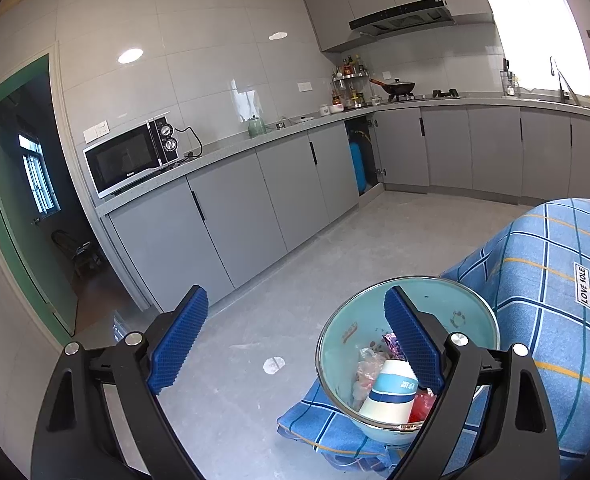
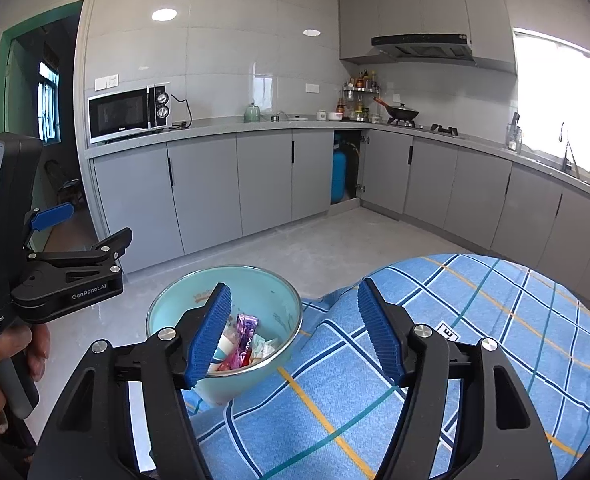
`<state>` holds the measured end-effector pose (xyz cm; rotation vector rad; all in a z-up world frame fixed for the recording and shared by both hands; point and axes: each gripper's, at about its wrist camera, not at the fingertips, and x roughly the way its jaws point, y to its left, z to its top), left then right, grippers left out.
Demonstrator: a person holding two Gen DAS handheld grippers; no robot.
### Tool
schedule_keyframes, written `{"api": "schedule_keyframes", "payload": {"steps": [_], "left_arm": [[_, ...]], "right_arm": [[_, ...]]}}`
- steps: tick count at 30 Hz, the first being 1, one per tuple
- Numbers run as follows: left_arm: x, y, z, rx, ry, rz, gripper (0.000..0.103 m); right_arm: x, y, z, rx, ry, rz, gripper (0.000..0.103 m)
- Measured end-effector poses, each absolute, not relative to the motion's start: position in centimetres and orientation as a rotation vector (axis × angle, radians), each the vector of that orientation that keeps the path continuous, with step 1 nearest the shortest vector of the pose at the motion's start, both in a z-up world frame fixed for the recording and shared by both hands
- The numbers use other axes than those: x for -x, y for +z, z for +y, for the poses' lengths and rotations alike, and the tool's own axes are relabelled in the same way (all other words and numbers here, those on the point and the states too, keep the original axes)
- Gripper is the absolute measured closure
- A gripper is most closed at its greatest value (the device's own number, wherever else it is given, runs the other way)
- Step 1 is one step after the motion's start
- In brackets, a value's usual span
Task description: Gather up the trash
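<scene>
A pale blue enamel basin (image 1: pixel 455 304) stands at the edge of a table draped in a blue plaid cloth (image 1: pixel 547 248). Inside lie a white and blue paper cup (image 1: pixel 391 396), a pink wrapper (image 1: pixel 393 344), clear plastic and a red bag (image 1: pixel 421 406). My left gripper (image 1: pixel 295 340) is open wide, with its right finger over the basin and nothing between the pads. My right gripper (image 2: pixel 295 336) is open above the cloth (image 2: pixel 475 320), just right of the basin (image 2: pixel 263 292), where the pink wrapper (image 2: pixel 245 340) shows. A hand (image 2: pixel 11 360) holds the left gripper (image 2: pixel 87 228) at the left.
Grey floor spreads beyond the table, with a white scrap (image 1: pixel 274 365) lying on it. Grey cabinets run along the walls, with a microwave (image 2: pixel 129 114) on the counter, a blue cylinder (image 2: pixel 339 176) in an open cupboard and a green-framed doorway (image 1: pixel 27 200) at the left.
</scene>
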<state>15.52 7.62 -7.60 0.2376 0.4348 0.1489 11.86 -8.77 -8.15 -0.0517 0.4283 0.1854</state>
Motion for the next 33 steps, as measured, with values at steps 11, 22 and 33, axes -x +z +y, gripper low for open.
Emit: {"api": "schedule_keyframes", "payload": {"steps": [11,22,33], "left_arm": [[-15.2,-7.3,7.6,-0.233,0.148,0.419,0.008],[-15.2,-7.1,7.8,-0.223,0.15,0.42,0.006],[-15.5,-7.6,7.4,-0.234,0.139,0.447,0.006]], "right_arm": [[-11.4,-7.9,-9.1,0.046,0.167,0.421,0.037],[-11.1,-7.4,-9.3,0.041,0.155,0.402,0.034],[-11.0,-7.4,-9.9,0.03,0.15,0.394,0.034]]}}
